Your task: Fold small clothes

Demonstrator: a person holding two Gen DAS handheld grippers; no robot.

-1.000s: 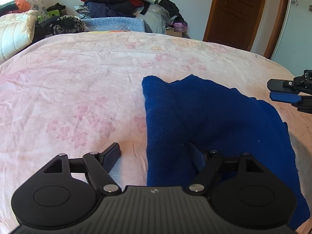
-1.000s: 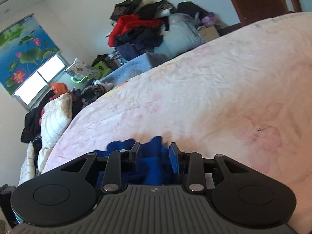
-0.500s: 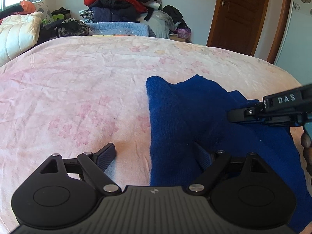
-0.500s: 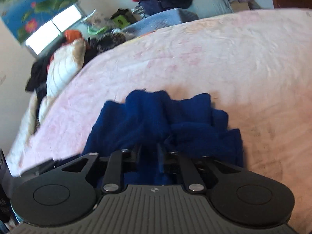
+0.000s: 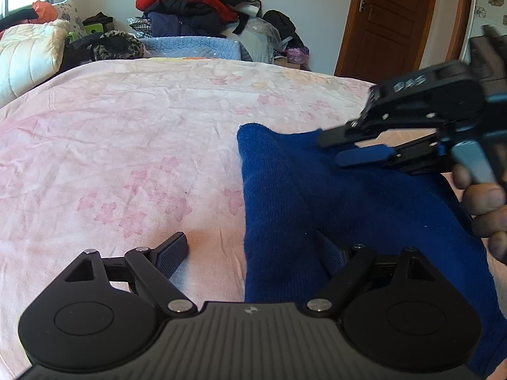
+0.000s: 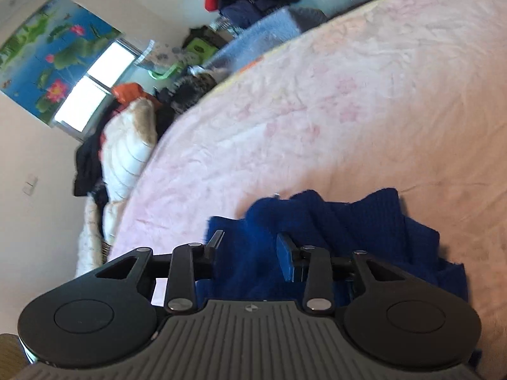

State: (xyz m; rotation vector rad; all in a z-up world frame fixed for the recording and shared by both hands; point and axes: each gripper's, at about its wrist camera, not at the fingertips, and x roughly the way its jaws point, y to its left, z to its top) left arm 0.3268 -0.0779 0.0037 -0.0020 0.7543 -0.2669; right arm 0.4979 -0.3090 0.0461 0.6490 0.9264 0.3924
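Blue garment (image 5: 332,209) is spread on pink bedsheet (image 5: 126,145). L gripper (image 5: 253,253) is held wide open astride its near-left edge, nothing gripped. R gripper (image 6: 250,247) jaws are seen opening, cloth between, not pinched

Quick headcount: one blue garment (image 5: 348,215) lying on one pink flowery bedspread (image 5: 126,145), and two grippers in play, the left gripper (image 5: 250,253) and the right gripper (image 5: 345,148), with one hand (image 5: 484,202) showing behind the right one. Further back there's one brown door (image 5: 389,19), one window (image 6: 92,91) with one lotus blind (image 6: 47,50), one white quilt (image 5: 25,57), and one light blue blanket (image 5: 190,47). The clothes heap (image 5: 196,6) is just one pile, can't really count the pieces in it.
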